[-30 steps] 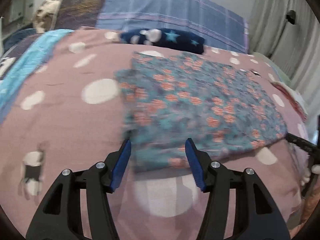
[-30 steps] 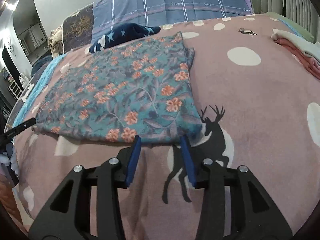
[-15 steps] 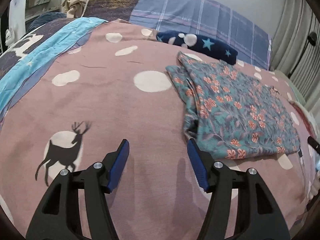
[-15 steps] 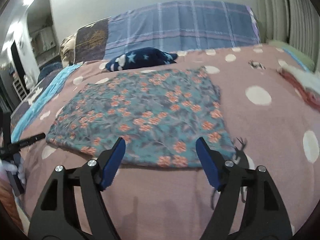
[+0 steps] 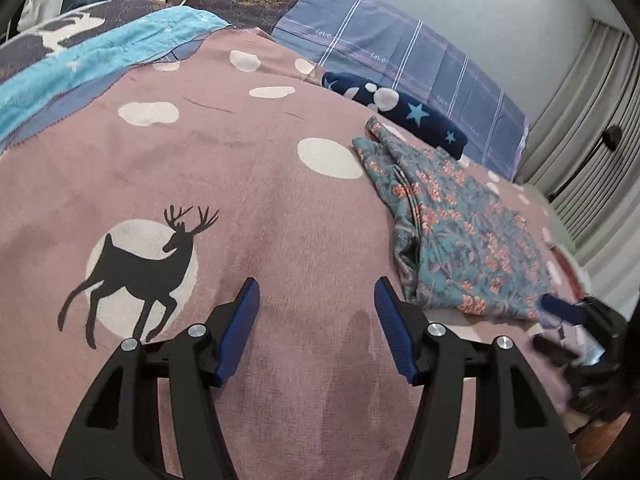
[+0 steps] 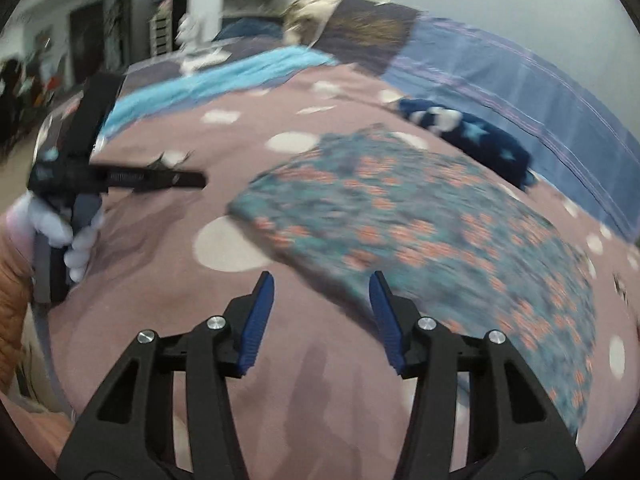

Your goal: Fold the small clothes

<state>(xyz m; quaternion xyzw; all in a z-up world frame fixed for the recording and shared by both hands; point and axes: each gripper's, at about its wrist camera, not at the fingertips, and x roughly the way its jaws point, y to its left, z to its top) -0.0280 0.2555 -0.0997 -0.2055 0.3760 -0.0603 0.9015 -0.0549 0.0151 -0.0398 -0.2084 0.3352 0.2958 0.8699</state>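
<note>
A folded teal garment with orange flowers lies flat on the pink bedspread. It also shows, blurred, in the right wrist view. My left gripper is open and empty, over bare bedspread just left of the garment's near corner. My right gripper is open and empty, just short of the garment's near edge. The left gripper also shows at the left of the right wrist view. Part of the right gripper shows at the right edge of the left wrist view.
A folded navy garment with stars lies behind the floral one, against a blue plaid pillow. A light blue blanket lies at the far left. A deer print marks the bedspread. Grey curtains hang at the right.
Both grippers have drawn back from the floral garment and swung left. The right gripper's jaws opened wider than a second ago. The garment has stayed flat on the bed.
</note>
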